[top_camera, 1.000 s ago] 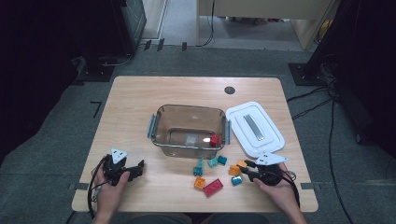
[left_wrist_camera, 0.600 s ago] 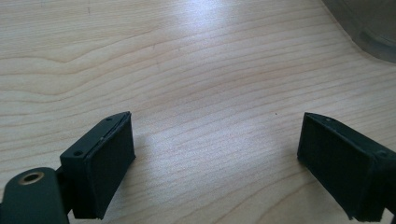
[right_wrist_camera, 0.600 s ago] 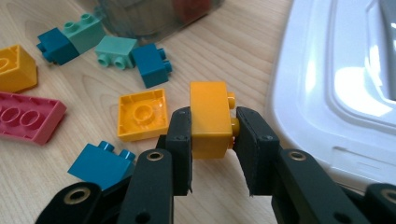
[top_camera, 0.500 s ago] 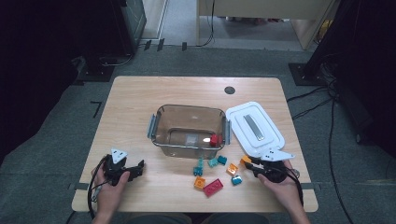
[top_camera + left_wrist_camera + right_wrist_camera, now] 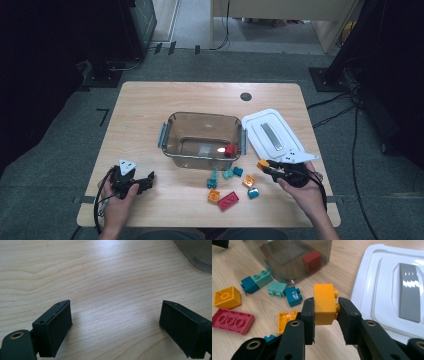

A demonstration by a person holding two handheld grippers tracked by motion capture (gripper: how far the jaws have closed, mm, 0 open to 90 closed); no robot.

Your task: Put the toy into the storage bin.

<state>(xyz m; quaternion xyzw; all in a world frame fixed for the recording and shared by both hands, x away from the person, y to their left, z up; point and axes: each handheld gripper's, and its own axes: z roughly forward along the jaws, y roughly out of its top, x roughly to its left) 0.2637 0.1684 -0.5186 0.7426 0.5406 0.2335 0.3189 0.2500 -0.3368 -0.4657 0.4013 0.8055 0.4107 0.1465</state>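
Orange brick (image 5: 323,303) is clamped between the two black jaws of the right gripper (image 5: 325,312) at the lower centre of the right gripper view, its studs turned toward the right-hand jaw; in the high view the same brick (image 5: 263,164) is seen at the lower right, raised off the wooden table (image 5: 150,115) just beside the near corner of the white lid (image 5: 272,134). A clear plastic container (image 5: 203,138) is placed at the centre of the high view, with a red brick (image 5: 230,149) lying inside at its right end. Below it, loose bricks are scattered on the table: two teal ones (image 5: 233,172), a yellow-orange one (image 5: 248,181), a flat red plate brick (image 5: 227,200) and another orange one (image 5: 213,195). The left gripper (image 5: 142,182) is held at the lower left of the high view, well apart from the bricks; in the left gripper view its jaws are seen spread wide over bare wood, with nothing between them.
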